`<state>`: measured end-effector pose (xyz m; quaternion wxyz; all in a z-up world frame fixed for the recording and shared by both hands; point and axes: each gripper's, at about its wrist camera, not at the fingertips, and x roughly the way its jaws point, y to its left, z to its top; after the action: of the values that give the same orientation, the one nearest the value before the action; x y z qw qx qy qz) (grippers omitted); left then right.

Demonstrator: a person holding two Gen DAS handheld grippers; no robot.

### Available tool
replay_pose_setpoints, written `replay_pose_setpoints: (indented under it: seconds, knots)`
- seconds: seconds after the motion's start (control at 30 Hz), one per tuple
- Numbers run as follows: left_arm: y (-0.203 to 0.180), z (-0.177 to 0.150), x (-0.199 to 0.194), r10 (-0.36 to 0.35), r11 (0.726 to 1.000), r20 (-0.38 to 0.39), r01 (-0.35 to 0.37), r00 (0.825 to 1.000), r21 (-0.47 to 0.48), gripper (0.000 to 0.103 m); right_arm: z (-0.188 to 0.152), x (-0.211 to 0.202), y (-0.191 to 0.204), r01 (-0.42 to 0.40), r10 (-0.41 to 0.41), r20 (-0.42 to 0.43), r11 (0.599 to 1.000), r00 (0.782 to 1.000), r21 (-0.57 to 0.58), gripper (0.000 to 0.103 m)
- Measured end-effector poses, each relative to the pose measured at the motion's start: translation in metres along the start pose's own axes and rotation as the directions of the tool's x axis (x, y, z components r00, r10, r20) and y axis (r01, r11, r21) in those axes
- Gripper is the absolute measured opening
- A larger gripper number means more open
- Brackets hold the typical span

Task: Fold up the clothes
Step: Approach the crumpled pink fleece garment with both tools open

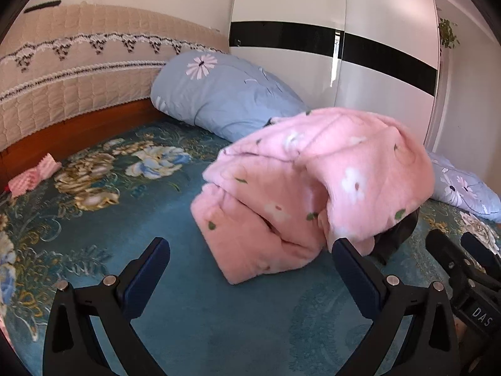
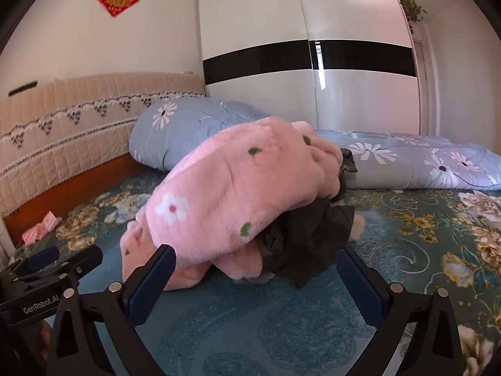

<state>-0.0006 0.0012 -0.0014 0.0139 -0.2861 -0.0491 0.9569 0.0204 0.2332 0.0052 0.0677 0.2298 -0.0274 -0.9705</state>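
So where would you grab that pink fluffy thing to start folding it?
Probably the loose lower edge of the pink garment, where it lies flat on the bed. Come in low from the front; the top is a rounded heap, too bulky for the open left gripper.

Daylight, bright and soft, no hard shadows. Glare streaks on the glossy wardrobe doors ahead of me. Heavy fisheye bending, black vignette at the corners. Pink fleece garment smeared with motion blur in both views.
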Motion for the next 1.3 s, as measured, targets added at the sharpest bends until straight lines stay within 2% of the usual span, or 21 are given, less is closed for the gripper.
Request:
replay_pose_setpoints:
  seconds: [0.17, 0.27, 0.37, 0.43, 0.93, 1.3]
  knots:
    - [-0.007, -0.006, 0.009, -0.005, 1.0, -0.027, 0.005, 1.0, 0.021, 0.103, -0.006, 0.004, -0.005, -0.003, 0.002, 0.005, 1.0, 1.0, 0.018, 0.103]
    - [-0.011, -0.01, 0.015, -0.007, 0.999, -0.043, 0.009, 0.999, 0.034, 0.103, -0.01, 0.005, 0.004, -0.001, 0.001, 0.009, 1.0, 1.0, -0.026, 0.103]
    - [-0.015, -0.014, 0.02, -0.01, 0.999, -0.059, 0.013, 0.998, 0.045, 0.103, -0.009, 0.012, 0.006, -0.012, 0.012, -0.023, 1.0, 1.0, -0.016, 0.103]
    - [-0.005, -0.014, 0.025, -0.031, 0.999, -0.069, 0.033, 0.997, 0.016, 0.103, -0.011, 0.015, 0.006, -0.028, 0.026, -0.048, 0.999, 0.998, -0.022, 0.103]
    - [-0.003, -0.035, 0.051, -0.015, 1.0, -0.199, 0.014, 0.98, -0.01, 0.103, -0.028, 0.039, 0.011, -0.035, 0.03, -0.204, 0.999, 0.979, -0.023, 0.103]
    - [0.003, -0.039, 0.051, -0.034, 0.999, -0.205, 0.026, 0.978, -0.043, 0.103, -0.029, 0.042, 0.014, -0.043, 0.036, -0.226, 0.999, 0.973, -0.026, 0.103]
